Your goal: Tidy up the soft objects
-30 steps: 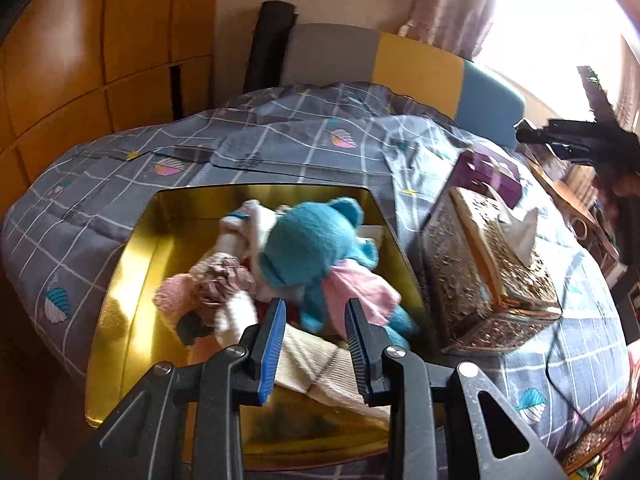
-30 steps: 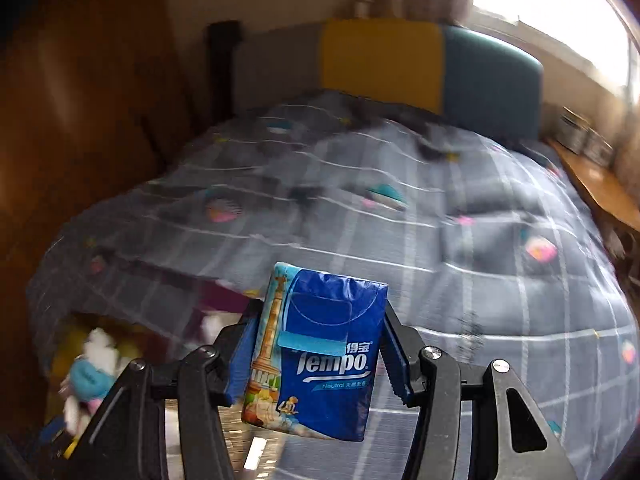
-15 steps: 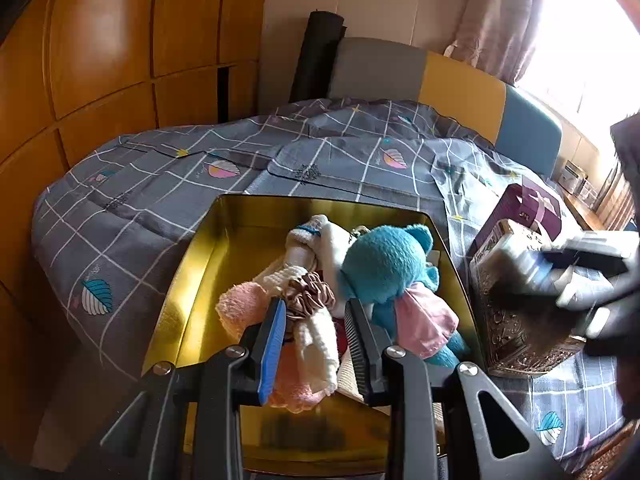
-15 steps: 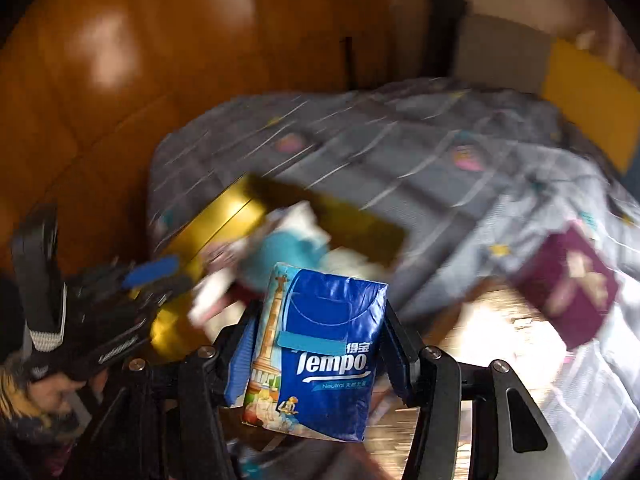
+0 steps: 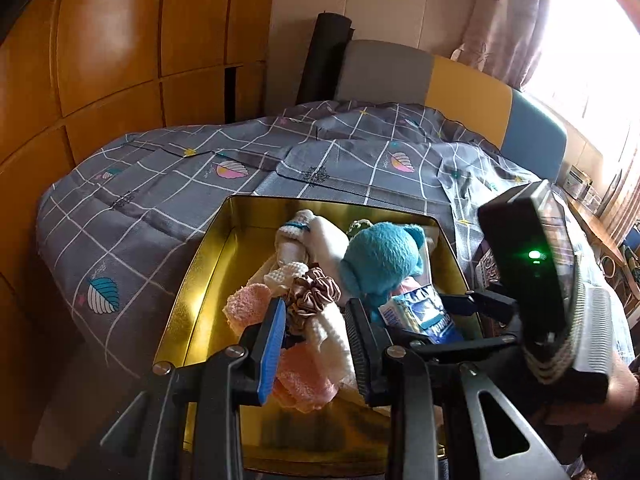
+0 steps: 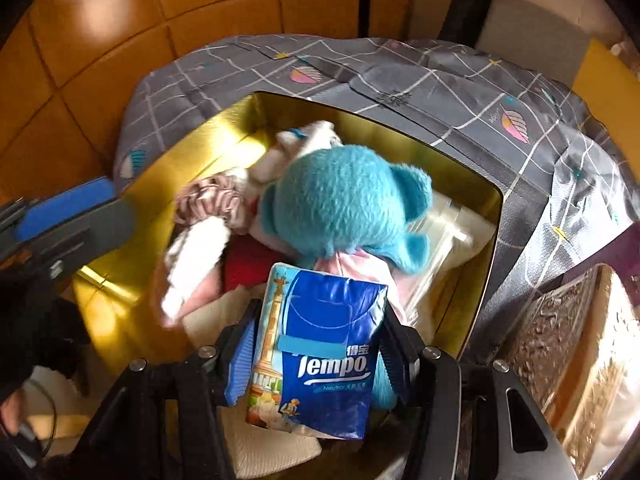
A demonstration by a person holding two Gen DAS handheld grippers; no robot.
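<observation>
An open gold tin box (image 5: 200,264) lies on the bed, filled with soft things: a blue plush toy (image 5: 380,260), a brown satin scrunchie (image 5: 316,292), a pink fluffy piece (image 5: 246,306) and a white knitted sock (image 5: 332,332). My left gripper (image 5: 316,312) hovers over the box's near end, its jaws opening with nothing pressed between them. My right gripper (image 6: 318,320) is shut on a blue Tempo tissue pack (image 6: 328,352) and holds it low over the box (image 6: 180,152), just in front of the plush toy (image 6: 340,200). The pack (image 5: 420,314) also shows in the left wrist view.
An ornate gold-brown tissue box (image 6: 560,340) and a purple box (image 6: 624,248) stand right of the tin. A grey checked quilt (image 5: 160,200) covers the bed. Wooden wardrobe panels (image 5: 100,40) rise on the left, a padded headboard (image 5: 460,88) behind.
My right gripper has swung the tissue pack from above the open bed down to the tin, coming into the left wrist view from the right. The left gripper has shifted only slightly.
</observation>
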